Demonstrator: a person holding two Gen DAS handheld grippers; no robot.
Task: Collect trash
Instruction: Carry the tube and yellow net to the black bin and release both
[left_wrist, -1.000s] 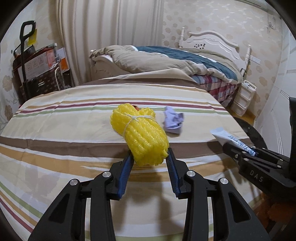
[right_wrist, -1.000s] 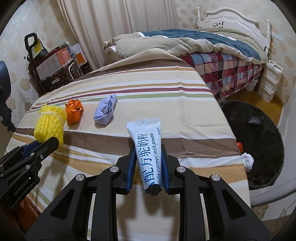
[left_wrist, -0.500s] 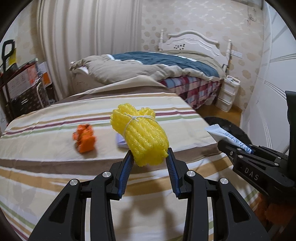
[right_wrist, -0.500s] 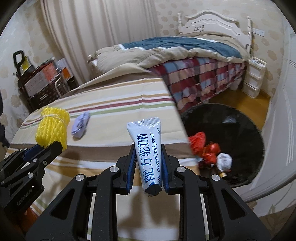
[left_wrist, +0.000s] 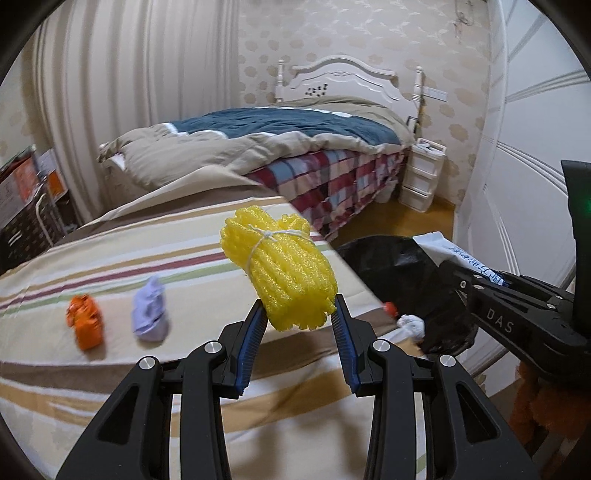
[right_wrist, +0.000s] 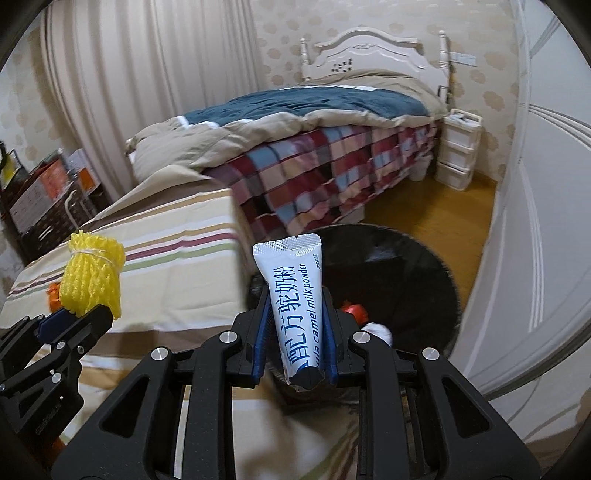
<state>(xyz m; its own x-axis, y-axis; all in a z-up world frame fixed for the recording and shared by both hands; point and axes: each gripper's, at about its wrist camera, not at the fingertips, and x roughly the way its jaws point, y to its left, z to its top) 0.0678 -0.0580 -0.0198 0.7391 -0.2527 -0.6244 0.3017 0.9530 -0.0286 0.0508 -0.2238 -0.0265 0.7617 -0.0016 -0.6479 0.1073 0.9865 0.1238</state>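
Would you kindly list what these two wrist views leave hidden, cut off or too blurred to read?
- Trash bin: its bottom in the right wrist view is hidden behind the milk powder sachet and the right gripper.
- Orange wad: mostly hidden there behind the yellow foam net.
- Orange wad, purple wad: motion-blurred in the left wrist view; material unclear.
- Sachet: print too small, partly covered by the right gripper.

Both views have swung rightward across the striped surface (left_wrist: 110, 369) toward the black trash bin (right_wrist: 406, 266), which now sits directly beyond the milk powder sachet (right_wrist: 295, 302). The orange wad (left_wrist: 84, 325) and purple wad (left_wrist: 149, 314) now lie left of the yellow foam bundle (left_wrist: 284, 273).
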